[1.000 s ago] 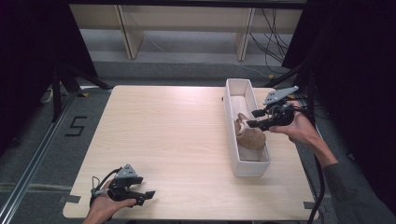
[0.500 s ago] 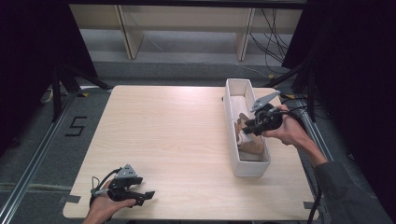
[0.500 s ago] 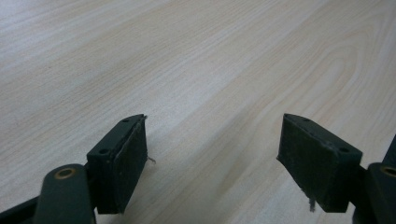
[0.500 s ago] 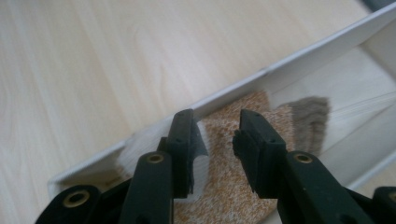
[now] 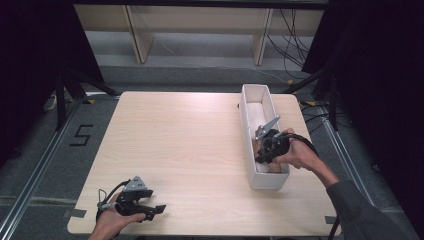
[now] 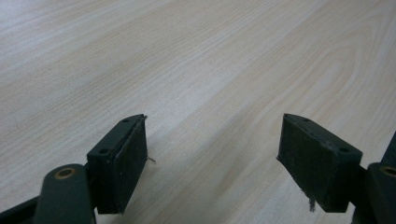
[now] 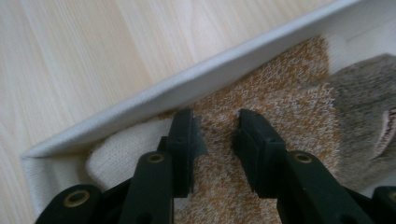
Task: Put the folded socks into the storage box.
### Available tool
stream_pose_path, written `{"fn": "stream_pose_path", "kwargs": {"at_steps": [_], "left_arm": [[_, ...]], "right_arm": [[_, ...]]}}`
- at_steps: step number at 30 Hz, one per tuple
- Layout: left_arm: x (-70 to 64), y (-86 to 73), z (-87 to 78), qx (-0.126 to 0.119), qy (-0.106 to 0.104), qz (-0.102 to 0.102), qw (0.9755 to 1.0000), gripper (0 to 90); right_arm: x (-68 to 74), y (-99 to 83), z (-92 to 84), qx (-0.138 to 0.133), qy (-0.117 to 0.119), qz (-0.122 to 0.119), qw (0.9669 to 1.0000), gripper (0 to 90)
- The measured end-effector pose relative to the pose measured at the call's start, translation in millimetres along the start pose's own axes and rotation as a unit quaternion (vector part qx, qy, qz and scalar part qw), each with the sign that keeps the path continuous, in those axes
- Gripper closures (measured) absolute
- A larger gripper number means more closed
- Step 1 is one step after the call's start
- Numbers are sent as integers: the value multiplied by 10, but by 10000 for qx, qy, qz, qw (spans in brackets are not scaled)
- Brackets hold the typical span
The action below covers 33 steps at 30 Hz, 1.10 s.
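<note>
Knit sock pinched inside the white bin at 3 o'clock on the table.

Your right gripper (image 7: 214, 133) sits down in the white bin (image 5: 248, 134), its jaws having just narrowed onto a fold of the tan knit sock (image 7: 280, 98); a grey sock (image 7: 364, 88) lies just beside it. Your left gripper (image 6: 212, 161) rests at 7 o'clock on the wooden table (image 5: 190, 145), jaws spread wide with nothing between them.
</note>
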<state>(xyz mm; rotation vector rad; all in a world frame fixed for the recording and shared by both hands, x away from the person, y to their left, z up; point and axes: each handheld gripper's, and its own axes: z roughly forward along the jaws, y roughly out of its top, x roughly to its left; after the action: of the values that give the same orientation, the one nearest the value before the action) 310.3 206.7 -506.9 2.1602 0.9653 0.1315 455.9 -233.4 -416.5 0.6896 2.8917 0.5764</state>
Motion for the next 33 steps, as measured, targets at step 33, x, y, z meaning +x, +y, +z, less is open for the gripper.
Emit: {"fn": "stream_pose_path", "kwargs": {"at_steps": [33], "left_arm": [[9, 7, -4, 3, -3, 42, 10000, 229]], "right_arm": [[-254, 140, 206, 140, -791, 546, 9953, 686]]}}
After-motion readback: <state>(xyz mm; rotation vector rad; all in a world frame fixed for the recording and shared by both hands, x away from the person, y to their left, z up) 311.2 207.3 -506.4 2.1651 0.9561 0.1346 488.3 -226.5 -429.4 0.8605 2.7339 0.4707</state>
